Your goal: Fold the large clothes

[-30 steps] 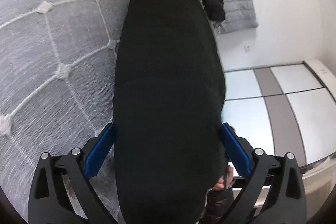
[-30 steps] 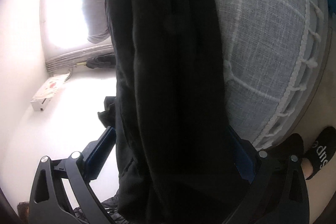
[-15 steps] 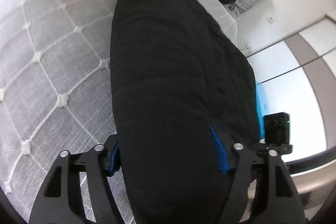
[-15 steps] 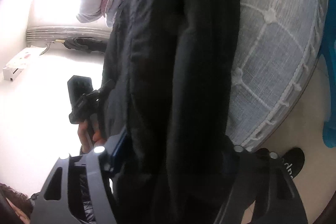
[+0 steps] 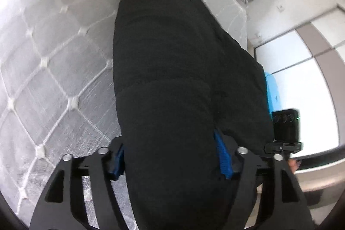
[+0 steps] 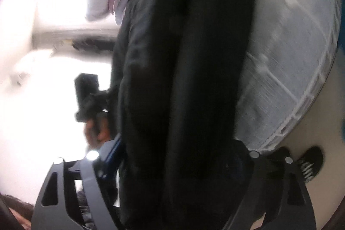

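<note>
Black garment now nearer mattress edge, long axis away from grippers

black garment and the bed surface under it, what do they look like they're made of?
Black garment: thick, matte, soft fabric with bulky rounded folds, possibly padded or fleece; weave unreadable. Bed surface: grey woven textile, linen-like, visible weave, quilted in diamonds by white cord with knots at crossings.

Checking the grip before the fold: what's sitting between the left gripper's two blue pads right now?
The thick black garment fills the gap between the left gripper pads, its jaws opening, in the left wrist view.
</note>
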`<state>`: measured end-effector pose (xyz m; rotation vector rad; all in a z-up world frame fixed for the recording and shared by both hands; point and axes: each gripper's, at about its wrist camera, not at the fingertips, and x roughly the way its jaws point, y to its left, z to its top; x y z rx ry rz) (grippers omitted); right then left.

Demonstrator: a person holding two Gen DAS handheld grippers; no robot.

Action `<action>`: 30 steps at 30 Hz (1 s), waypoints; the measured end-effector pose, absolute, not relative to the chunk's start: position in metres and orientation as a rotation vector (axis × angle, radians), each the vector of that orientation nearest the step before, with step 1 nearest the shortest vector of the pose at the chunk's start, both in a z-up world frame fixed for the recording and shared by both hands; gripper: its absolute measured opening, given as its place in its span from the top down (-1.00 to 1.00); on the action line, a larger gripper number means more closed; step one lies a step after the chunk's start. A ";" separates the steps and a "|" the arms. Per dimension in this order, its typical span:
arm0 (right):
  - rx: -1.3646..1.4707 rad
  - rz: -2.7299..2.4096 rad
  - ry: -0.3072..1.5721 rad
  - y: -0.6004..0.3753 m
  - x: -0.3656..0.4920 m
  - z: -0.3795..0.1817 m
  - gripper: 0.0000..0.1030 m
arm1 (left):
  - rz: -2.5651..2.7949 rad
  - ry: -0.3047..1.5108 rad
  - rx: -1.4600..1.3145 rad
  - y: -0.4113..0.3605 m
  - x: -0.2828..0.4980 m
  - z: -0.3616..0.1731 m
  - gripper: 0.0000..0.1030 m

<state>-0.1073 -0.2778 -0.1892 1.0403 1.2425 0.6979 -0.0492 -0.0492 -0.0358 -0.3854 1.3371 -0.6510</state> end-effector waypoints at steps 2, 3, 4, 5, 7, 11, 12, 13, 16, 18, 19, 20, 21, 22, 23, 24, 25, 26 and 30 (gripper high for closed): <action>1.059 0.689 1.233 -0.282 -0.109 -0.194 -0.71 | -0.690 1.357 -0.454 -0.039 -0.041 -0.043 -0.40; 1.059 0.680 1.233 -0.283 -0.109 -0.195 -0.78 | -0.700 1.370 -0.467 -0.037 -0.037 -0.045 -0.44; 1.059 0.672 1.240 -0.283 -0.108 -0.197 -0.78 | -0.708 1.380 -0.465 -0.037 -0.034 -0.046 -0.45; 1.062 0.675 1.242 -0.291 -0.109 -0.199 -0.79 | -0.713 1.386 -0.462 -0.037 -0.035 -0.047 -0.49; 1.084 0.682 1.252 -0.288 -0.105 -0.204 -0.87 | -0.724 1.395 -0.454 -0.040 -0.030 -0.050 -0.60; 1.145 0.734 1.274 -0.296 -0.105 -0.209 -0.87 | -0.753 1.451 -0.517 -0.054 -0.014 -0.071 -0.73; 1.135 0.746 1.263 -0.293 -0.103 -0.210 -0.87 | -0.755 1.464 -0.526 -0.058 -0.012 -0.076 -0.73; 1.114 0.750 1.229 -0.288 -0.101 -0.208 -0.86 | -0.744 1.455 -0.509 -0.061 -0.012 -0.075 -0.74; 1.036 0.722 1.178 -0.280 -0.099 -0.198 -0.48 | -0.719 1.391 -0.412 -0.072 -0.015 -0.068 -0.48; 0.996 0.707 1.155 -0.279 -0.100 -0.190 -0.28 | -0.709 1.349 -0.360 -0.076 -0.020 -0.059 -0.23; 0.970 0.698 1.143 -0.277 -0.101 -0.184 -0.26 | -0.702 1.313 -0.312 -0.081 -0.023 -0.052 -0.18; 0.946 0.690 1.129 -0.274 -0.102 -0.177 -0.23 | -0.693 1.293 -0.285 -0.082 -0.028 -0.046 -0.11; 0.916 0.682 1.110 -0.273 -0.103 -0.168 -0.21 | -0.683 1.268 -0.250 -0.085 -0.031 -0.040 -0.05; 0.897 0.682 1.086 -0.271 -0.103 -0.160 -0.20 | -0.678 1.251 -0.233 -0.087 -0.034 -0.035 -0.03; 0.870 0.688 1.055 -0.269 -0.103 -0.151 -0.19 | -0.671 1.221 -0.206 -0.090 -0.038 -0.026 -0.01; 0.851 0.694 1.031 -0.268 -0.104 -0.143 -0.19 | -0.670 1.203 -0.196 -0.091 -0.041 -0.020 0.01; 0.832 0.705 1.003 -0.264 -0.104 -0.132 -0.19 | -0.670 1.182 -0.185 -0.090 -0.043 -0.011 0.01; 0.817 0.711 0.988 -0.260 -0.103 -0.127 -0.19 | -0.669 1.165 -0.181 -0.091 -0.046 -0.005 0.01; 0.786 0.761 0.935 -0.242 -0.094 -0.109 -0.19 | -0.661 1.093 -0.187 -0.066 -0.046 0.026 0.01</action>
